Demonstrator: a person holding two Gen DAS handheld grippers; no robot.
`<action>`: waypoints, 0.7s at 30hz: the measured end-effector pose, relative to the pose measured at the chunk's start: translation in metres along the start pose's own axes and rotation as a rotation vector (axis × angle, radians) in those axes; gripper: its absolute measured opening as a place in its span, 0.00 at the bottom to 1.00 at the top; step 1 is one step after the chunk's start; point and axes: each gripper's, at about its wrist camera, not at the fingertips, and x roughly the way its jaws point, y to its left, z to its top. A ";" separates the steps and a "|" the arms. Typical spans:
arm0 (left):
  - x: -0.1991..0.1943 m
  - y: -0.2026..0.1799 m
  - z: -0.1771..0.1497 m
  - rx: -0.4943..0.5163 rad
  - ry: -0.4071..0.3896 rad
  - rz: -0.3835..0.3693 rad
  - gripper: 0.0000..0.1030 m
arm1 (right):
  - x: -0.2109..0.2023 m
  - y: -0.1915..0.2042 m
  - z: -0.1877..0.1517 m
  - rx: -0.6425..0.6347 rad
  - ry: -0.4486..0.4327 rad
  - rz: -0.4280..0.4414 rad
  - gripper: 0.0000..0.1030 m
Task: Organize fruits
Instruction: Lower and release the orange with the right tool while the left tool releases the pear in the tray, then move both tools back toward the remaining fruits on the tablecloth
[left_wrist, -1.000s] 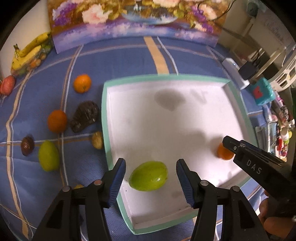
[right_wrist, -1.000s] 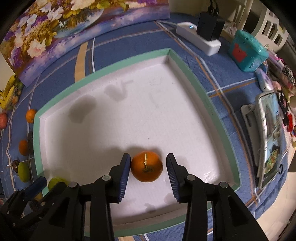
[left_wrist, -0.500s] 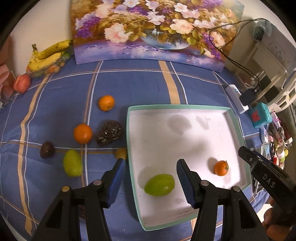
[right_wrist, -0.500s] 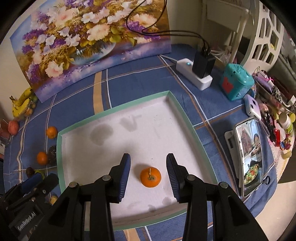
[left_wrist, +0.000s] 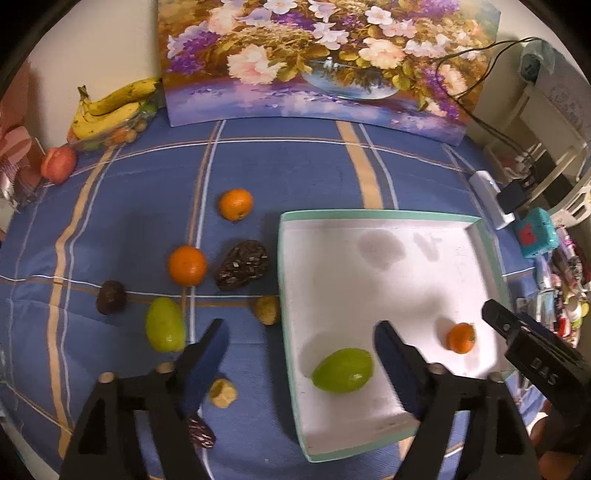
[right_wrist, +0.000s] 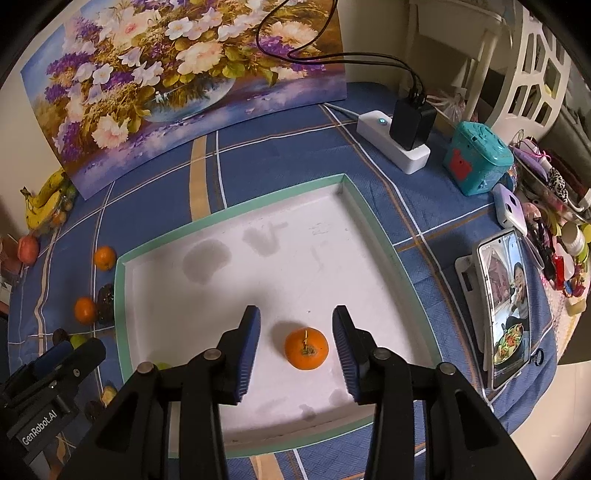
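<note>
R wrist: orange (right_wrist: 306, 348) in tray (right_wrist: 236, 212)

Setting: a home. Blue plaid cloth (left_wrist: 295, 177) on tabletop; flower painting (left_wrist: 325, 55) against wall behind it; phone (right_wrist: 508, 306), toiletry clutter beside painting's right.

Mango (left_wrist: 342, 370) and orange (left_wrist: 460, 337) lie in tray (left_wrist: 388, 216).
</note>
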 end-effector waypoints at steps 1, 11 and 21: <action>0.002 0.002 0.000 -0.001 0.002 0.019 0.90 | 0.001 -0.001 0.000 0.002 0.003 0.002 0.68; 0.007 0.026 -0.002 -0.073 -0.029 0.106 1.00 | 0.010 -0.003 -0.004 -0.005 0.003 0.004 0.87; -0.009 0.032 0.003 -0.070 -0.119 0.091 1.00 | 0.000 0.007 -0.001 -0.042 -0.084 0.043 0.89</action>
